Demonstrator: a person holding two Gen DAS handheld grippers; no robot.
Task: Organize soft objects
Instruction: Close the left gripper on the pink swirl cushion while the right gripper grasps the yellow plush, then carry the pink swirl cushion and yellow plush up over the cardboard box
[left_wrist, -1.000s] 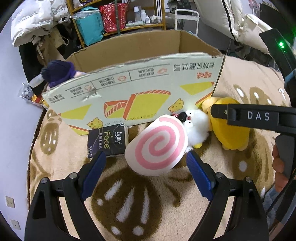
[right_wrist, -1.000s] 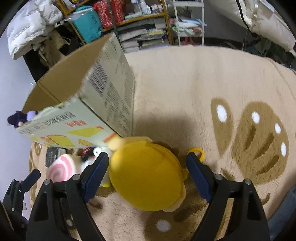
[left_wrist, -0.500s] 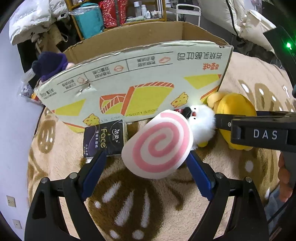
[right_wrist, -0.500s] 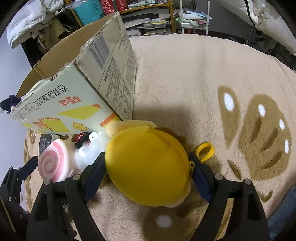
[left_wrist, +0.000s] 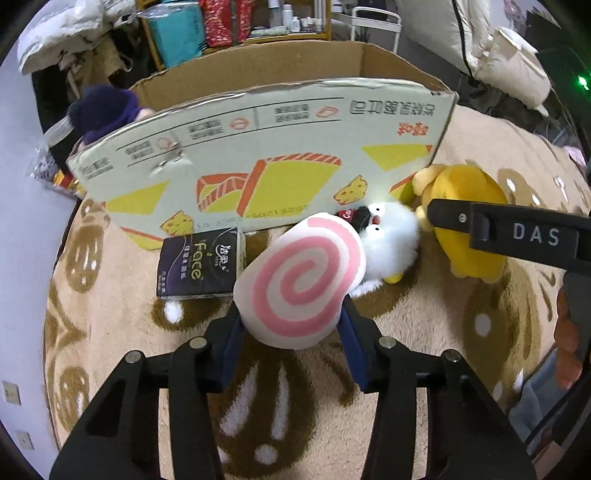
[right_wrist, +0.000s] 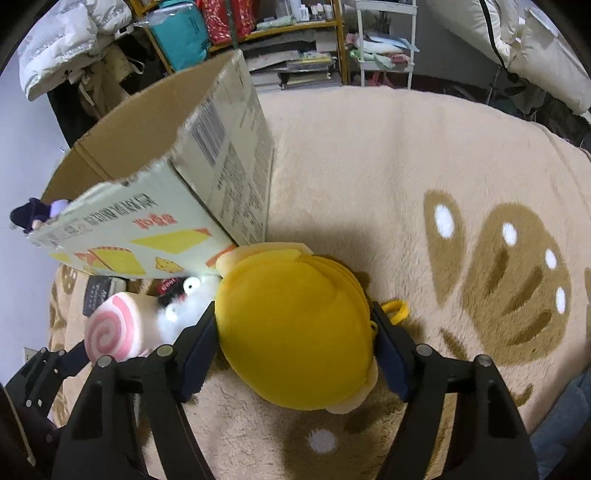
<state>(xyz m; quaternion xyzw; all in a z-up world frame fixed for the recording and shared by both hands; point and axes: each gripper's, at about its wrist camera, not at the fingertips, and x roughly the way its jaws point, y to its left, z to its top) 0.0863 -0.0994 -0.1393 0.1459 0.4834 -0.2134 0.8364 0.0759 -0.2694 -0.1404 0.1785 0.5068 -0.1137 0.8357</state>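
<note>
A round white plush with a pink swirl (left_wrist: 303, 280) lies on the beige rug, and my left gripper (left_wrist: 291, 314) is shut on its near edge, with a blue pad pressed to each side. Beside it to the right sit a fluffy white plush (left_wrist: 388, 240) and a yellow plush (right_wrist: 295, 325). My right gripper (right_wrist: 293, 310) straddles the yellow plush. Its jaws are closing, and both pads touch the plush's sides. An open cardboard box (left_wrist: 258, 158) stands just behind the toys, with a dark purple plush (left_wrist: 103, 110) showing at its far left corner.
A black tissue pack (left_wrist: 199, 262) lies against the box front, left of the swirl plush. The rug (right_wrist: 406, 166) stretches bare to the right of the box. Shelves, bags and bedding crowd the back. A person's hand (left_wrist: 569, 354) shows at the right edge.
My left jaws have gone from wide apart to shut on the swirl plush. My right jaws have narrowed onto the yellow plush. Neither hand has shifted much.
</note>
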